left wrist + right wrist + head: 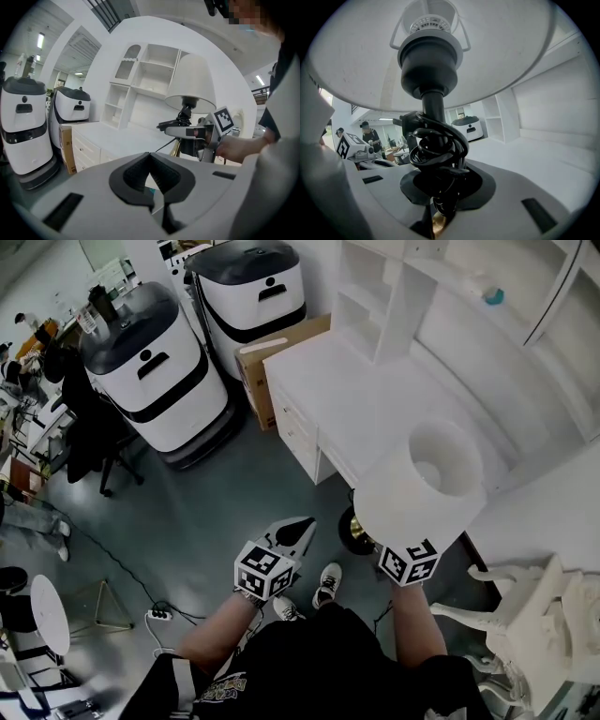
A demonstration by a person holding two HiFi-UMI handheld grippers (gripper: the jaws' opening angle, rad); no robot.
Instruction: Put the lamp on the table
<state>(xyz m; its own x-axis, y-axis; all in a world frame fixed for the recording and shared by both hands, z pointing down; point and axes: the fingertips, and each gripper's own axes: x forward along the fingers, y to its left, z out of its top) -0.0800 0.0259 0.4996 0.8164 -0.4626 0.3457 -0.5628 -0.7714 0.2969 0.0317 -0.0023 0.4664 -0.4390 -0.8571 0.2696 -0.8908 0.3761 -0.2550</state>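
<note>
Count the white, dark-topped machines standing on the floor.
2. One machine stands at the head view's upper left; the other is behind it, beside the cardboard box. Others may be hidden beyond the frame.

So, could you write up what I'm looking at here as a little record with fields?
Lamp: white shade, dark stem wrapped in coiled black cord, brass base; held upright in the air, not yet on the table
Right tool: closed on the lamp's stem, below the shade
Left tool: shut, nothing in it, held off to the lamp's side
Table: white, with drawers, just ahead of the lamp
Nearby: white wheeled machines and a cardboard box beside the table
</note>
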